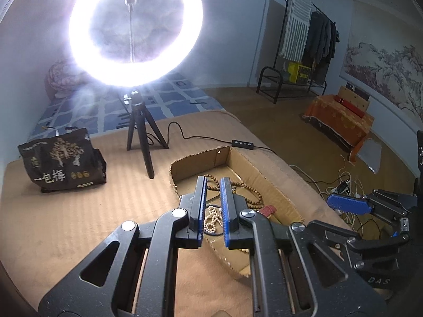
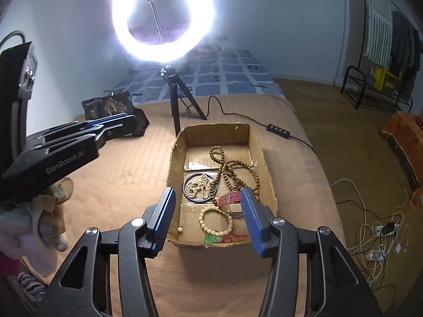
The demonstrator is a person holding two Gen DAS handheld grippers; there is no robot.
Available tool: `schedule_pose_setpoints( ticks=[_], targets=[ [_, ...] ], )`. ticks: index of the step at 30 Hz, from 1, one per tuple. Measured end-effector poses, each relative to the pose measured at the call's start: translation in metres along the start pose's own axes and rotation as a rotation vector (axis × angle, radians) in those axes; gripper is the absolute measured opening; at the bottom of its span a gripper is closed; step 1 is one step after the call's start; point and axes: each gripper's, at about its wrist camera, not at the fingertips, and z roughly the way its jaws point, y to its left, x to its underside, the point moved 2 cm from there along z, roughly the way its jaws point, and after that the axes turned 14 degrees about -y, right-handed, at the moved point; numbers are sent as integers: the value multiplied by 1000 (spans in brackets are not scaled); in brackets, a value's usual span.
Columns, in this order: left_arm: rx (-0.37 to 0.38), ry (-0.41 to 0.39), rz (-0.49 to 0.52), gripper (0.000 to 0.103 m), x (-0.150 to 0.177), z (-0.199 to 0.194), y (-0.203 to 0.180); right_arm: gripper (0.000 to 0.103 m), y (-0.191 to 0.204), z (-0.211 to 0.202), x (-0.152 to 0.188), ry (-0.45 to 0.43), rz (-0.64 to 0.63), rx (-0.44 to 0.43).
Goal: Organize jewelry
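Observation:
A shallow cardboard box (image 2: 260, 142) lies on the tan blanket and holds jewelry: a brown wooden bead necklace (image 2: 232, 169), a cream pearl strand (image 2: 199, 185) inside a black ring, a cream bead bracelet (image 2: 215, 220), a red strap (image 2: 230, 198) and a green pendant (image 2: 212, 238). My right gripper (image 2: 208, 200) is open above the box's near end, empty. My left gripper (image 1: 213, 185) hovers over the box (image 1: 201, 163) with the jaws narrowly apart and nothing between them; the pearl strand (image 1: 211, 219) lies below. It also shows in the right wrist view (image 2: 113, 120), left of the box.
A lit ring light on a black tripod (image 2: 175, 100) stands just behind the box, its cable and remote (image 2: 277, 129) trailing right. A dark printed bag (image 2: 111, 108) sits at the back left. The bed edge drops to the floor on the right, with tangled cables (image 2: 380, 235).

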Motion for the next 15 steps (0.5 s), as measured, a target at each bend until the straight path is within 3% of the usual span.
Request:
schedule_pose_setpoints(
  ticks=[3, 5, 7, 10, 13, 15],
  targets=[
    [-1, -11, 4, 18, 1, -20, -1, 55, 5, -12, 1, -22, -7, 11],
    [-6, -28, 5, 39, 2, -32, -1, 57, 9, -20, 1, -36, -10, 16],
    [-12, -50, 2, 46, 3, -46, -1, 57, 12, -26, 2, -46, -12, 20],
    [-27, -67, 10, 47, 4, -64, -2, 58, 15, -35, 2, -64, -24, 32],
    [-42, -79, 3, 66, 6, -80, -1, 63, 15, -42, 3, -84, -26, 50],
    [-54, -84, -5, 70, 8, -89, 0, 66, 15, -48, 4, -98, -20, 56]
  ],
)
